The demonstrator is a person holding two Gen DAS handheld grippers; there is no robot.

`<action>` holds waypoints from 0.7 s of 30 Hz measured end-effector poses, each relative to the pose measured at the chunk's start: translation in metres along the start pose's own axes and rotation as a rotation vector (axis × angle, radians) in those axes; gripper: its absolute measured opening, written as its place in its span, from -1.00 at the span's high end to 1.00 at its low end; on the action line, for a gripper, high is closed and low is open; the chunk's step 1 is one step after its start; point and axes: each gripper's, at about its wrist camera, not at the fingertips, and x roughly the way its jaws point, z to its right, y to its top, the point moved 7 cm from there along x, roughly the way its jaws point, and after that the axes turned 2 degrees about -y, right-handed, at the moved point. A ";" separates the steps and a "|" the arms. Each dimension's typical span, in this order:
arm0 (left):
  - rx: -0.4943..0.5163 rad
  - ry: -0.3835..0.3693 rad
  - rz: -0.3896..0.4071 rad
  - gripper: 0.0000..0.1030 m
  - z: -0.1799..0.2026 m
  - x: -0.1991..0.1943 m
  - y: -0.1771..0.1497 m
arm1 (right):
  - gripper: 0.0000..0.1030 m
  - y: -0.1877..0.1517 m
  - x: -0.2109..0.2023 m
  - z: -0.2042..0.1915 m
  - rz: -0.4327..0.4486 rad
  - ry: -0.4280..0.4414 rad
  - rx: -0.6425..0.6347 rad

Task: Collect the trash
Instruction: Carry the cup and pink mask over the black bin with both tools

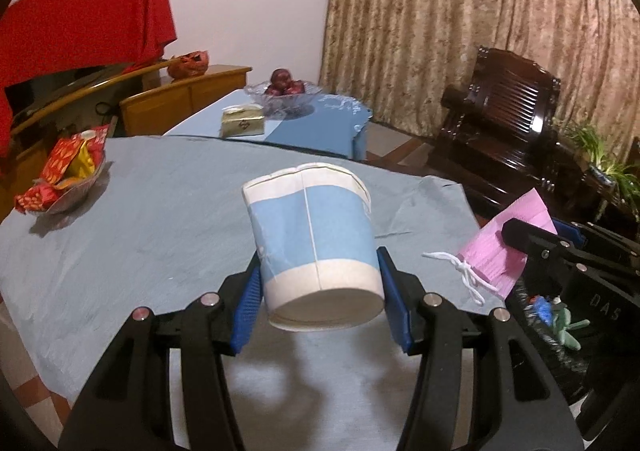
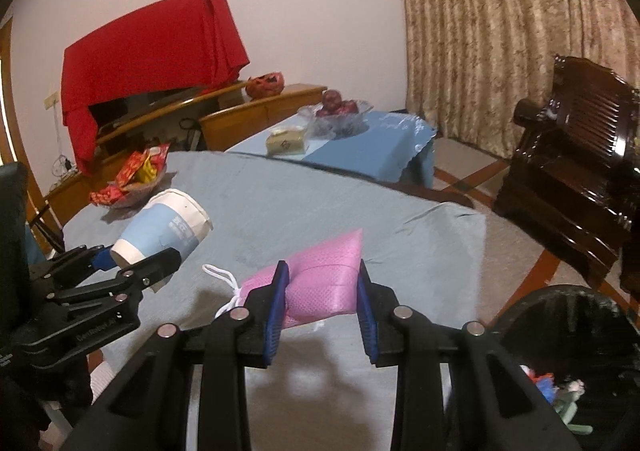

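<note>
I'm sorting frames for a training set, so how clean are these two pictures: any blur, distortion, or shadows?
Left wrist view: strong fisheye bending with dark corners; the paper cup is sharp, its soft shadow on the table cloth below. Right wrist view: same bending; the pink face mask is fairly sharp, the curtain slightly smeared.

Both wrist cameras are looking forward and downward along their own fingers, close over the near edge of the grey-clothed table (image 1: 160,219). The left view is sitting to the left of the right one. Both are sharing the table's far edge, the curtain (image 2: 500,31) and the dark bin (image 2: 568,331) at the table's near right corner.
</note>
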 end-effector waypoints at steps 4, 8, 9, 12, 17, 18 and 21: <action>0.022 -0.031 0.009 -0.01 0.024 -0.005 0.004 | 0.38 0.004 -0.020 0.020 0.029 -0.028 0.017; 0.050 -0.068 0.021 -0.01 0.051 -0.008 0.008 | 0.38 0.006 -0.039 0.041 0.056 -0.064 0.034; 0.055 -0.078 0.023 -0.01 0.057 -0.008 0.010 | 0.38 0.006 -0.043 0.045 0.061 -0.071 0.037; 0.075 -0.107 0.030 -0.01 0.079 -0.009 0.012 | 0.38 0.006 -0.057 0.063 0.076 -0.102 0.047; 0.109 -0.162 0.040 -0.01 0.117 -0.008 0.018 | 0.38 0.005 -0.080 0.094 0.096 -0.159 0.063; 0.118 -0.177 0.041 -0.01 0.127 -0.007 0.019 | 0.38 0.004 -0.084 0.100 0.099 -0.168 0.066; 0.139 -0.212 0.040 -0.01 0.149 -0.004 0.019 | 0.38 0.002 -0.099 0.120 0.112 -0.204 0.080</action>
